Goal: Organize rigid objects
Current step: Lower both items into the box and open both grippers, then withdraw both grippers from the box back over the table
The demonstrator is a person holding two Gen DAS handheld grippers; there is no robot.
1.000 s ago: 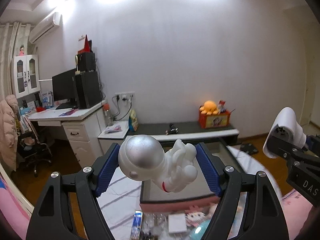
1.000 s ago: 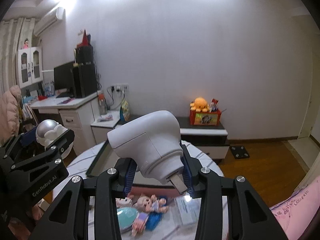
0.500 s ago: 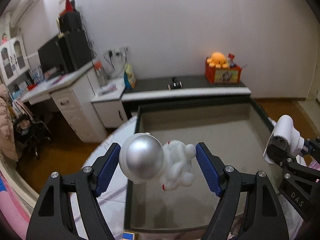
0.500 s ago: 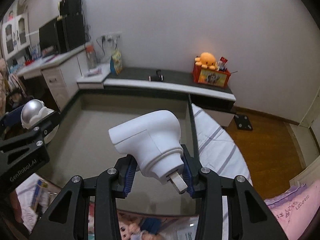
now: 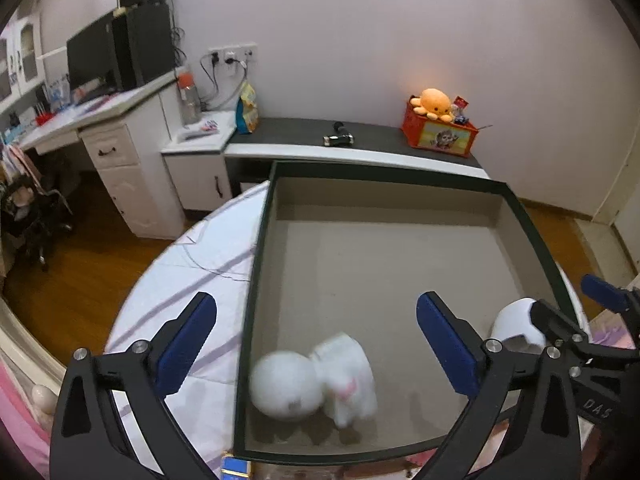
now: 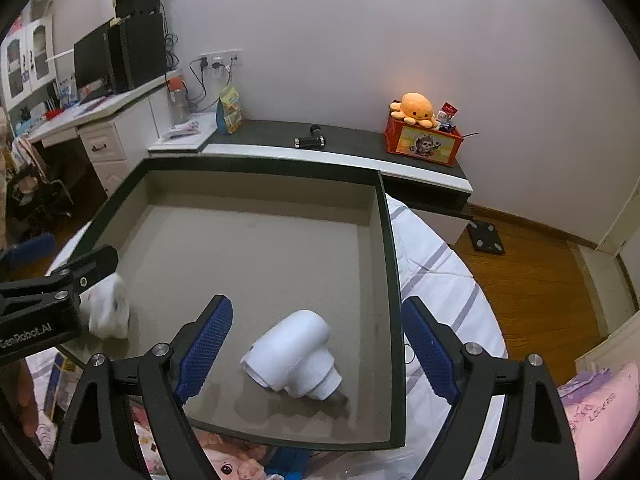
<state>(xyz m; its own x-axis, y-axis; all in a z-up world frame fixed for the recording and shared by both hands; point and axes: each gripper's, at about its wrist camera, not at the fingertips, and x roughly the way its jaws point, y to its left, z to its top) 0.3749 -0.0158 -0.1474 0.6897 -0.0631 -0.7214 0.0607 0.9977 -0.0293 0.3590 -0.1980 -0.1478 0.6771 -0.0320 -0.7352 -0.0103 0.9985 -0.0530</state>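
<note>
A large shallow box (image 5: 256, 280) (image 6: 394, 280) with a dark rim and grey floor sits on the round table. The white astronaut figure (image 5: 312, 384) (image 6: 106, 312), blurred in motion, lies on the box floor near its front left corner. My left gripper (image 5: 316, 348) hangs above it, jaws opening wide, touching nothing. The white nozzle-shaped device (image 6: 294, 356) (image 5: 516, 326) lies on the box floor near the front right. My right gripper (image 6: 316, 350) stands over it, jaws opening, pads clear of it.
The table wears a white cloth with purple stripes (image 6: 436, 276). Doll packets (image 6: 224, 464) and a blue item (image 5: 236, 466) lie before the box. Behind stand a low dark shelf (image 5: 360, 140) with an orange toy box (image 5: 440, 132) and a white desk (image 5: 100, 128).
Both grippers came down over the box and let go. The astronaut fell from the left jaws and the white device from the right jaws onto the box floor.
</note>
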